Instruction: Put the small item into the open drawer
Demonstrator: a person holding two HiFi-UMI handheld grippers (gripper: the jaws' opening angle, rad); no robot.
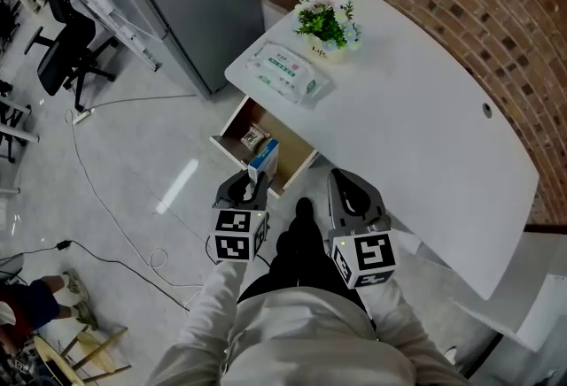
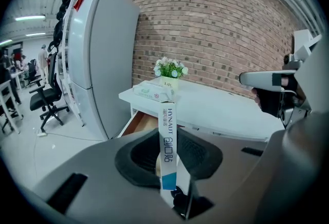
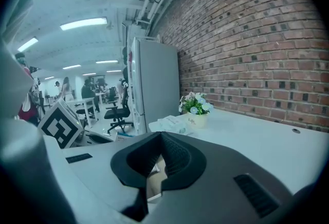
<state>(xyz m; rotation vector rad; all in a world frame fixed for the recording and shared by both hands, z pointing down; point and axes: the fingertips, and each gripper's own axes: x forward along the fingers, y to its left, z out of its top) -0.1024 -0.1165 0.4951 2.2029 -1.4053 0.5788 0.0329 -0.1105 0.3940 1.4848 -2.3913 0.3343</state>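
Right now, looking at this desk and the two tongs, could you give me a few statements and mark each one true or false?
1. The left tongs grip a slim white and blue box. True.
2. The drawer under the white desk is shut. False: it is pulled open, and a small packet lies in it.
3. The right tongs hold a second box. False: nothing is between them.
4. A flower pot stands on the desk near a pack of wipes. True.
5. The box lies on the drawer's bottom. False: it is held upright in the left tongs.
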